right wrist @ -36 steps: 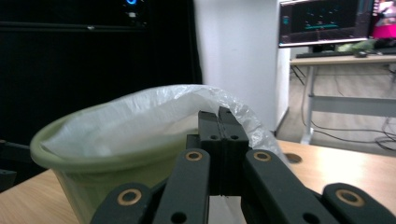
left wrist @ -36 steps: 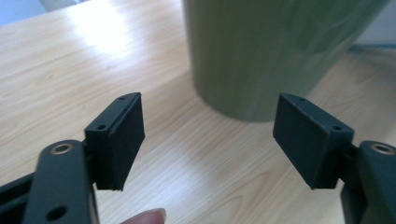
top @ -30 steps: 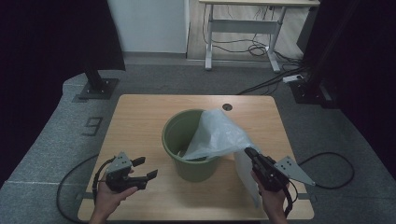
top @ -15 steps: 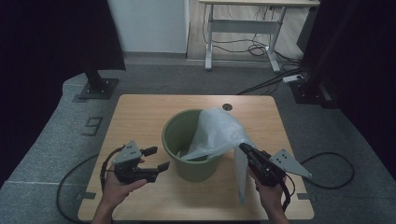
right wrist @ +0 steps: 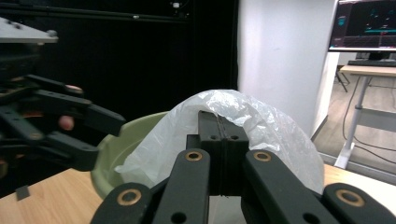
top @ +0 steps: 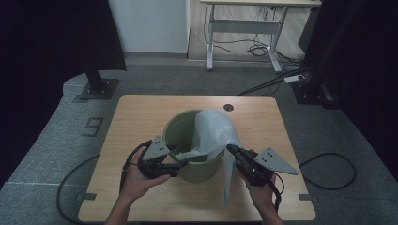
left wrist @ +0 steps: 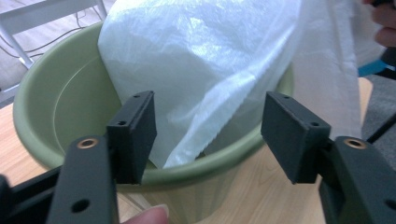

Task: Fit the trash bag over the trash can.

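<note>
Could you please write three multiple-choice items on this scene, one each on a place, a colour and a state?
1. Where does the bucket stand?
A. on the table
B. on the floor
C. on a chair

2. What colour is the bucket?
A. red
B. green
C. blue

3. How is the right gripper?
A. wide open
B. lying on the table
C. shut on the plastic bag

Key: 1 A, it sits on the wooden top; 2 B, its wall and rim are olive green; 3 C, its jaws meet on the white film.
</note>
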Available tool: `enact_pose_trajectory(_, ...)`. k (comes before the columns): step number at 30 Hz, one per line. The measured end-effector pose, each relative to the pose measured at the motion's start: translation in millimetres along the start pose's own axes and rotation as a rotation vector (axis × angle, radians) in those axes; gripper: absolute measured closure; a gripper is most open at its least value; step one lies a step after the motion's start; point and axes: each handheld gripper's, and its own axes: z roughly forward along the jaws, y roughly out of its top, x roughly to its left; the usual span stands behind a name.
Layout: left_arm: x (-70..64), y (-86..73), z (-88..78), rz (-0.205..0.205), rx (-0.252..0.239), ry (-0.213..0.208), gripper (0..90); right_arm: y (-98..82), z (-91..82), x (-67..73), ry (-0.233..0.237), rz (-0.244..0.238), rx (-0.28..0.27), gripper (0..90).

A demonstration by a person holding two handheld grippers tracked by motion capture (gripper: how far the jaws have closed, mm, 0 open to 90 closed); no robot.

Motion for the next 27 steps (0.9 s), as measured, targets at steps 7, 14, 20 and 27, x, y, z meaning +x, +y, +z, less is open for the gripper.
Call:
enact_pose_trajectory(7,-4.8,3.5,7.3,0.007,0.0,-0.015,37.7,3.7,3.5,2.7,0.011,0.01,-0.007,88.8)
enact_pose_trajectory(14,-6.3,7.8,15.6,0.003,0.005,-0.025,48.0,10.0,5.9,7.2,0.022,0.006,-0.022,88.8)
enact_pose_trajectory(20,-8.0,11.9,21.6,0.003,0.024,-0.039,68.2,8.7,6.8,7.9,0.028,0.009,-0.019,88.8)
enact_pose_trajectory(27,-5.3,13.3,25.9,-0.02,0.045,-0.039,85.8,1.0,4.2,3.9,0.033,0.037,-0.013,88.6)
